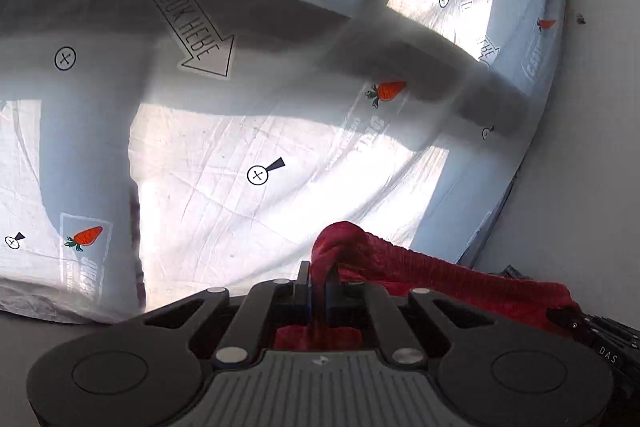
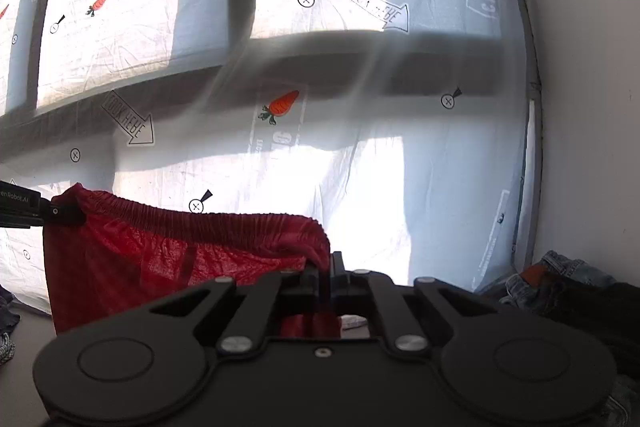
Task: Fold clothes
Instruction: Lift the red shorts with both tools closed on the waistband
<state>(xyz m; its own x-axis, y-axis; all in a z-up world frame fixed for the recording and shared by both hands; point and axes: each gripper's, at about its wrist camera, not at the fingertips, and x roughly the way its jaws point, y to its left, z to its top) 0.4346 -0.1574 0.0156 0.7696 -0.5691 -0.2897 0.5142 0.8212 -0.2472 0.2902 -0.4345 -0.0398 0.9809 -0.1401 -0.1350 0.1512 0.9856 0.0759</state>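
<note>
Left claw: the left claw point(image 1: 318, 277) is clenched on one end of the elastic waistband of the red garment point(image 1: 420, 277); a bunch of red cloth rises over its fingertips and more red cloth shows in the slot behind them; in the right wrist view the same claw point(image 2: 66, 213) enters from the left edge and pinches the far corner of the waistband

Right claw: the right claw point(image 2: 330, 267) is clenched on the other end of the same waistband; red cloth is pressed between its pads and hangs down inside the frame; in the left wrist view its tip point(image 1: 560, 315) shows at the lower right, gripping the cloth

Red garment: the red garment point(image 2: 168, 259) is held up in the air between the two claws; the gathered waistband runs nearly level from one claw to the other, sagging a little in the middle; the thin, crinkled body hangs below it, in front of the white sheet

Denim clothes: a heap of blue denim clothes point(image 2: 560, 277) lies low at the right, beside the right claw, at the foot of the wall; more dark cloth point(image 2: 8, 323) shows at the left edge

White sheet: behind the garment a wrinkled white sheet point(image 1: 224, 187) carries printed carrots point(image 1: 386, 91), crossed circles and an arrow with letters point(image 1: 192, 31); broad grey shadow bars cross it, with bright sun patches between

Wall: a plain pale wall point(image 1: 592, 147) stands at the right of the sheet
</note>
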